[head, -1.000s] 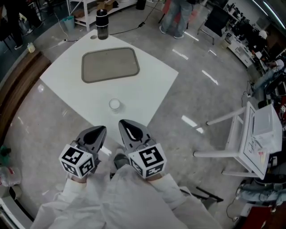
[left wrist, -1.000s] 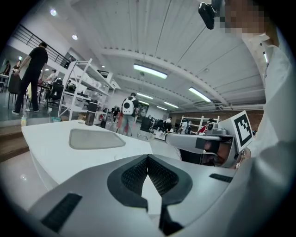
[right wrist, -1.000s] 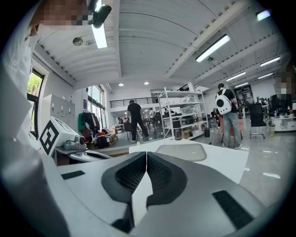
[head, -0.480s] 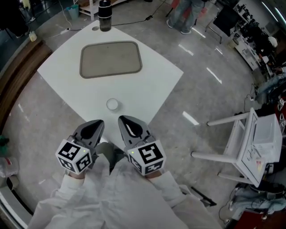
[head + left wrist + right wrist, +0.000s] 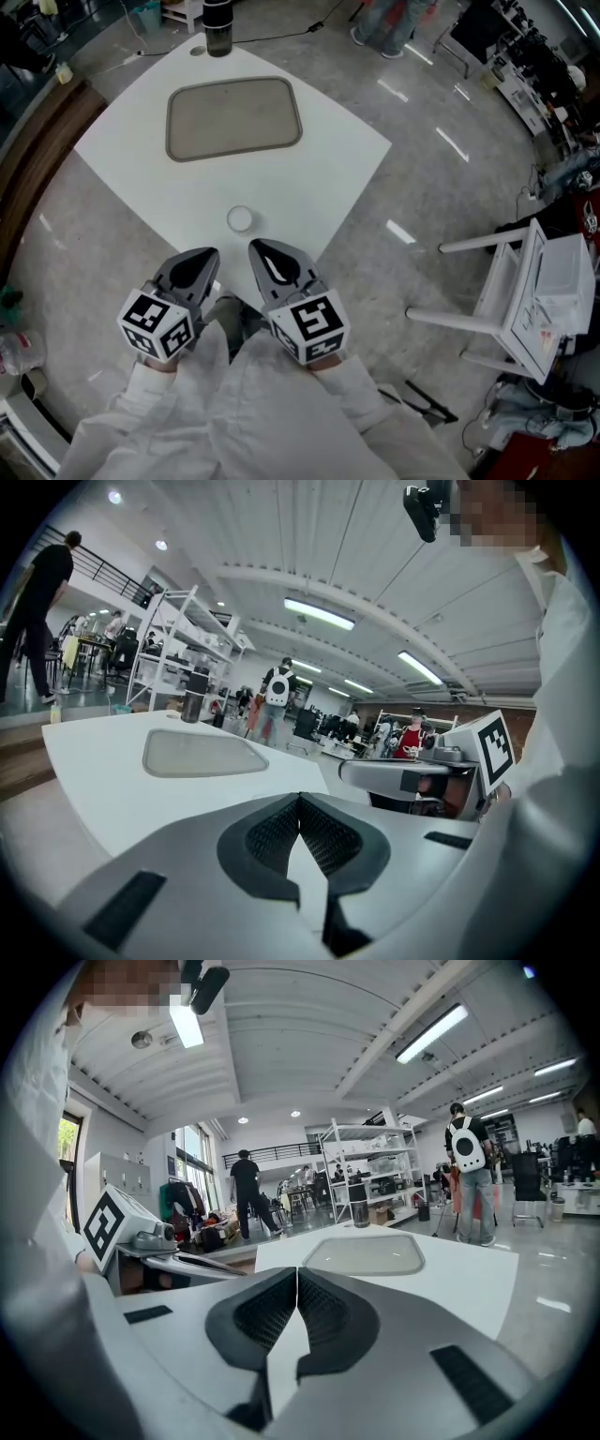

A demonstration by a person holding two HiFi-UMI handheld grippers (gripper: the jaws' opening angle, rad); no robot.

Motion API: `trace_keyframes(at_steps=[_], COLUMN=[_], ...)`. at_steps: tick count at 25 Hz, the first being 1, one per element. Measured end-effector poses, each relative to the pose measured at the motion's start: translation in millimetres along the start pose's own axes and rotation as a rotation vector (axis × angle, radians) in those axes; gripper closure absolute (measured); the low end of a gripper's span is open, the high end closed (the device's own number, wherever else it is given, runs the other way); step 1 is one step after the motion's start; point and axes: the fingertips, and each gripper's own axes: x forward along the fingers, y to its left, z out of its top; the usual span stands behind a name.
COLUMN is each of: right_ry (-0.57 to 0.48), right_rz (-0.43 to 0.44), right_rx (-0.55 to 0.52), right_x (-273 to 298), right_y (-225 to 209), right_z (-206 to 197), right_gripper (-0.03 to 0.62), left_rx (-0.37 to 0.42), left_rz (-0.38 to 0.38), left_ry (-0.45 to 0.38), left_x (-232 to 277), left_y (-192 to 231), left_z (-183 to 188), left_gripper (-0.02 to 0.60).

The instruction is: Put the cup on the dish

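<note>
Only the head view shows the cup on the table.

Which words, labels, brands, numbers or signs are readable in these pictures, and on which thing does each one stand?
No text can be read anywhere.
Left gripper: its cube shows only a black-and-white square pattern, no letters.
Right gripper: the same kind of pattern, no letters.
White unit at the far right: printed sheet, too small to read.
Dark bottle on the table: no legible label.
</note>
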Motion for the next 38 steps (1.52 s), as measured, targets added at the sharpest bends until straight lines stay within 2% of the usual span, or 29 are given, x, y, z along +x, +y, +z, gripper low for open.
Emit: trace_keyframes(at_steps=[13,24,31,38], right_ry=[0.05,0.123,0.169,0.206], right_rz=[-0.061,-0.102,-0.138,-0.138], right_rx=[0.01,0.045,0.034,0.001], right_x=[14,28,36,45], right_y=[-9,-8,-17,-28], right_z=[-3,-33,-50,-65], right_gripper=[0.58,0.58,0.58,0.579], left_rx=[-0.025,-0.06,-0.061,-0.065], left_rz=[-0.076,-0.101,-0.121,-0.121], left_ry=[0.026,0.062,0.095,0.114], left_x=[14,19,32,45], left_y=[10,30,38,48], left_z=[2,-18,-26,-34], left_gripper=[0.574,0.574,0.574,0.574])
